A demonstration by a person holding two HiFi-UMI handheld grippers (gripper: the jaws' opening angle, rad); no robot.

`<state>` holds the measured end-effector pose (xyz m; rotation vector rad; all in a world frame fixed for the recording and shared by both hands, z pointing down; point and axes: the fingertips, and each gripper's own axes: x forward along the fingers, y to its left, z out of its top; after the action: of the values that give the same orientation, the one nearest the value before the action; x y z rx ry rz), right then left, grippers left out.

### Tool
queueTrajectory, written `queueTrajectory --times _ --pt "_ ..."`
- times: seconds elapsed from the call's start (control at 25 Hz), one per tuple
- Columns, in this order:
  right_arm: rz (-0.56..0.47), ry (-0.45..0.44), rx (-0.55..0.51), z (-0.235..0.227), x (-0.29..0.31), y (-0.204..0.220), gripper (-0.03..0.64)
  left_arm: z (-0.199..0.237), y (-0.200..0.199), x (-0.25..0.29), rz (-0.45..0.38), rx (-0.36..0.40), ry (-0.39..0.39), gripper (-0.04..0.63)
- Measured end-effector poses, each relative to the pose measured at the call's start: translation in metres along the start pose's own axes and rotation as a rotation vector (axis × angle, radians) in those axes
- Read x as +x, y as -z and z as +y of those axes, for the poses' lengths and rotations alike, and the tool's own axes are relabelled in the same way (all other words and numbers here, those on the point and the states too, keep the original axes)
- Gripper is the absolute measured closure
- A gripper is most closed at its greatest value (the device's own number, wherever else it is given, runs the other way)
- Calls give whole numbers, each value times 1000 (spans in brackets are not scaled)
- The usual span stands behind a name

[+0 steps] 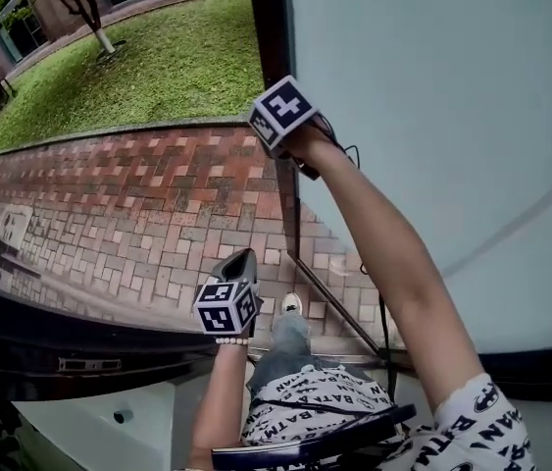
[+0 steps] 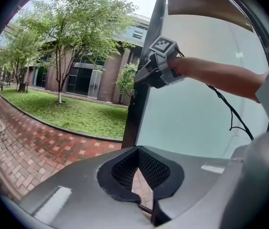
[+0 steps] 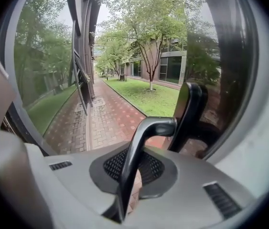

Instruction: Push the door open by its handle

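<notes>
Right gripper (image 3: 135, 163): jaws are gripping the handle (image 3: 146, 133), a dark grey lever that is running up between the meshed pads and bending over to the right just past the tips. Pads are pressing on it from both sides. A glossy black upright piece (image 3: 190, 112) is standing just beyond the jaws, to their right; I cannot tell what it is. The door (image 1: 432, 116), a pale glass pane, is lying close along the right of these jaws, with its dark frame edge (image 2: 135, 114) right at the handle. The person's right forearm (image 1: 383, 253) is reaching out straight behind the gripper.

Left gripper (image 2: 137, 171): jaws are sitting drawn together at the tips, holding nothing. Only a sliver of paving is showing through between the pads. This gripper is hanging low and well apart from the handle, which is sitting above and ahead of its jaws, a little to the right.

Left of the door's edge, ahead of both pairs of jaws, red brick paving (image 1: 138, 204) is spreading out. Beyond the paving a lawn (image 1: 158, 62) is curving away to the left of the left jaws. Farther out a tree (image 2: 72, 27) is standing on the grass. A brick building (image 2: 101, 78) with dark windows is closing the view behind it.
</notes>
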<state>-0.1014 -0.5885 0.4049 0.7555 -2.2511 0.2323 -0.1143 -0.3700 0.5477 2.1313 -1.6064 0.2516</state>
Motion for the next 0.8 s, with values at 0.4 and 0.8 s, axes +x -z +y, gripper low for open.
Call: queueTrajectory --times 0.4,0.8 --pt "-1 137 112 -138 -17 24 592 2 -41 97 -17 -3 51 607" --pt "-4 270 249 -276 -52 71 592 -1 -80 181 2 24 113 607"
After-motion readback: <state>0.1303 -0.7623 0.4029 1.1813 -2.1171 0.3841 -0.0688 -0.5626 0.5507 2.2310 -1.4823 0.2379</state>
